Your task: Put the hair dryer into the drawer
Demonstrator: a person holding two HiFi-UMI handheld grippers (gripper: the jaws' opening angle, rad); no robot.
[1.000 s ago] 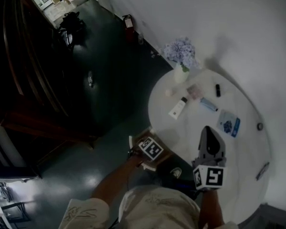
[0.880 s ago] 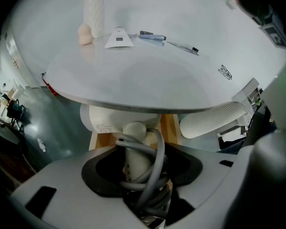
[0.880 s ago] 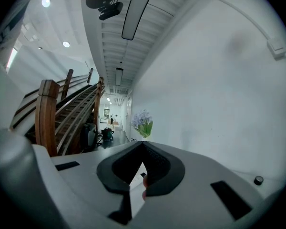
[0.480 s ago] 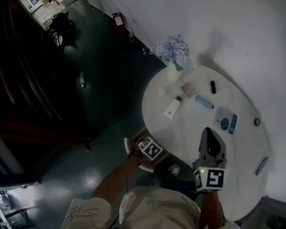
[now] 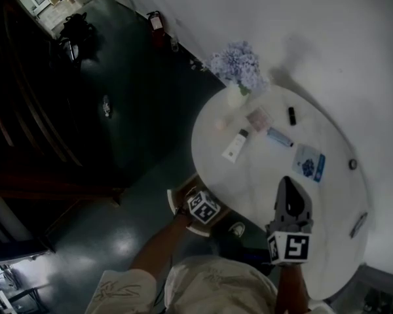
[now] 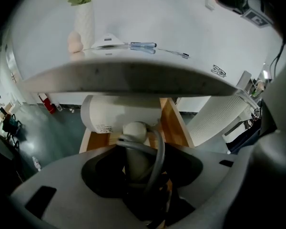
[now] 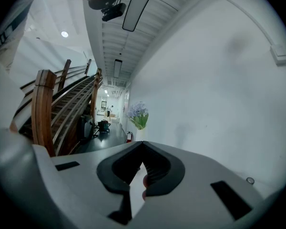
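Note:
My left gripper (image 5: 199, 209) hangs off the near-left rim of the round white table (image 5: 262, 172), pointing steeply down over the open wooden drawer (image 5: 181, 190). In the left gripper view its jaws (image 6: 142, 159) are shut on the pale handle and grey cord of the white hair dryer (image 6: 119, 114). The dryer's barrel lies across the drawer (image 6: 174, 123), just under the table's edge (image 6: 128, 78). My right gripper (image 5: 292, 201) is held roughly level above the tabletop; its jaws (image 7: 142, 146) meet at the tips with nothing between them.
On the table stand a vase of purple flowers (image 5: 237, 70), a white tube (image 5: 234, 146), a pen (image 5: 279, 137) and a blue-and-white packet (image 5: 310, 165). A white ribbed column (image 6: 219, 120) stands right of the drawer. A wooden staircase (image 7: 62, 109) lies to the left.
The left gripper has sunk a little toward the drawer and rolled, its marker cube now turned. The right gripper has kept its place above the table.

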